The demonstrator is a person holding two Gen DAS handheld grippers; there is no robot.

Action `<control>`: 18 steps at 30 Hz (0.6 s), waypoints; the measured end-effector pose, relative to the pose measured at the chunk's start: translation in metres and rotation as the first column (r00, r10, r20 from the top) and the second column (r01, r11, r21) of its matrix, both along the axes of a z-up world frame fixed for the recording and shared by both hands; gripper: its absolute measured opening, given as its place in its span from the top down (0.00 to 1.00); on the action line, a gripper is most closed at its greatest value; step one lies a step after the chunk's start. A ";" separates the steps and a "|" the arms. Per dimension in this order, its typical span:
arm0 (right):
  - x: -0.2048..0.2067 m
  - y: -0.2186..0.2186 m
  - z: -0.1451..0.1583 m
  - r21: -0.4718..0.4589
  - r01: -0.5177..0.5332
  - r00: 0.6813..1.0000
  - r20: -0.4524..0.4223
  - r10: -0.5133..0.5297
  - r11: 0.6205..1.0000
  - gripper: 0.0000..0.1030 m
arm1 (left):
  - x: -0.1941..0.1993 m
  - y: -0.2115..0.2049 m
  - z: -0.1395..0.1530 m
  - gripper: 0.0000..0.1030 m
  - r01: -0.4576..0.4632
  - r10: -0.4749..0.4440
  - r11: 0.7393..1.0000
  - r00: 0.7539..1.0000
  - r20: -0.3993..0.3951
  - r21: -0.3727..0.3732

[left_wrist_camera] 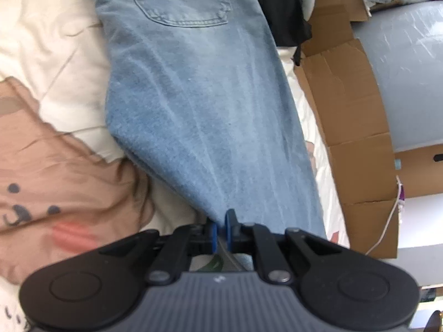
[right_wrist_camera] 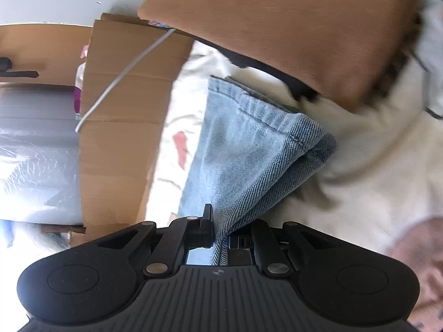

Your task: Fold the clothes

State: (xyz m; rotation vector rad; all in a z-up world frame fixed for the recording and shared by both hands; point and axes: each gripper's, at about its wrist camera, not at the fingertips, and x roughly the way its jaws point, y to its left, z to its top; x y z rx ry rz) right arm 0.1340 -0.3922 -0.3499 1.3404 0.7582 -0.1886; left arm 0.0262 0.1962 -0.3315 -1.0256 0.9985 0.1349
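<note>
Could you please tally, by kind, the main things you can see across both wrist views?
Grippers: 2, left gripper and right gripper, each shut on the jeans
Jeans: 1
Brown cushion: 1
Cardboard box: 1
White cable: 1
Total: 6

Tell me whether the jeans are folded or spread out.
Partly folded: the jeans lie lengthwise, one back pocket showing, hems stacked. Both grippers pinch denim.

Left gripper [left_wrist_camera: 220,228] and right gripper [right_wrist_camera: 220,231] both clamped.
</note>
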 end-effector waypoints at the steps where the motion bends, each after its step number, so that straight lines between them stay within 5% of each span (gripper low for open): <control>1: -0.006 0.001 0.001 -0.002 0.001 1.000 -0.008 -0.001 1.000 0.94 | 0.000 0.000 0.002 0.94 0.004 -0.004 1.000 1.000 -0.006 0.007; 12: -0.054 0.012 0.012 -0.072 0.013 0.997 -0.071 -0.018 0.997 0.94 | 0.016 0.001 0.013 0.94 -0.011 0.012 1.000 0.998 -0.054 0.024; 18: -0.060 0.009 0.033 -0.121 -0.070 0.993 -0.099 0.058 0.990 0.94 | 0.008 0.003 0.008 0.95 -0.098 0.095 0.994 0.992 -0.084 -0.037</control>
